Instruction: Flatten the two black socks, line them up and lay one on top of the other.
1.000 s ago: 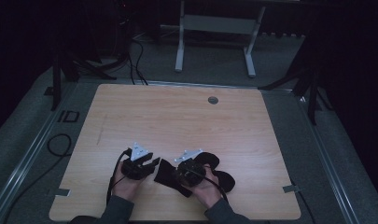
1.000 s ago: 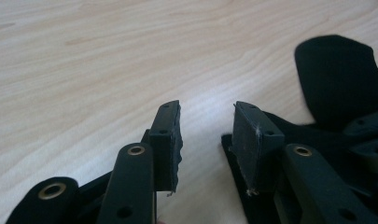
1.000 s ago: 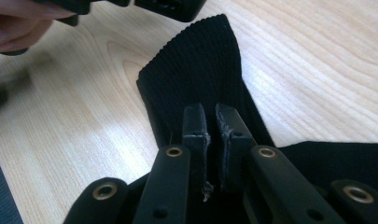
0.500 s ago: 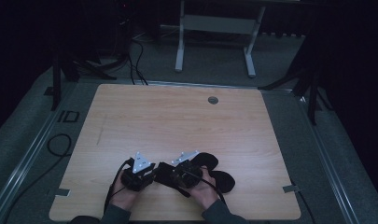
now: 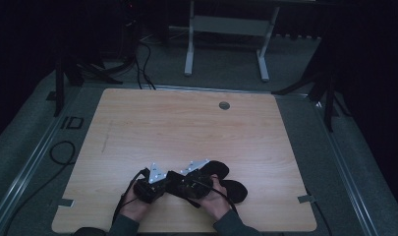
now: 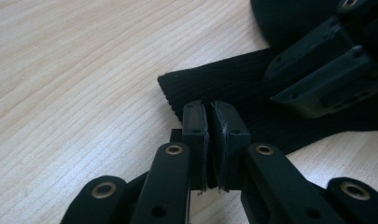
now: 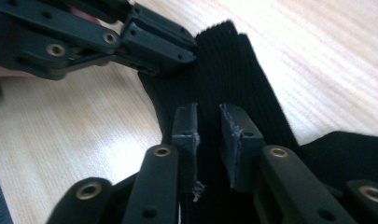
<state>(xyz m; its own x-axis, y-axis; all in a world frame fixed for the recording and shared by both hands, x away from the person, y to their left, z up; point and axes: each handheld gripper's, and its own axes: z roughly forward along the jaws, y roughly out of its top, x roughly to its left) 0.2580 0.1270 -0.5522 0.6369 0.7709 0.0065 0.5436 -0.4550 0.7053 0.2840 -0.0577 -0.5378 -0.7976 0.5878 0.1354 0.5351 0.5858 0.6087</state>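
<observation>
A black ribbed sock (image 6: 252, 93) lies near the table's front edge, its cuff toward my left gripper. The left gripper (image 6: 210, 116) has its jaws pressed together on the cuff's near edge. From the other side, my right gripper (image 7: 207, 123) straddles the same sock (image 7: 224, 70), with the fabric caught between its jaws. In the high view both grippers meet close together, the left gripper (image 5: 163, 183) and the right gripper (image 5: 183, 183), each held in a hand. More dark sock fabric (image 5: 220, 169) spreads to their right.
A second dark oval piece (image 5: 236, 191) lies just right of the right hand. A small round grommet (image 5: 224, 105) sits in the wooden table (image 5: 186, 128) near its far edge. Cables and a stand's legs are on the floor beyond.
The left gripper has slid right, toward the right gripper, so the two are now almost touching over the sock. The right gripper has hardly moved.
</observation>
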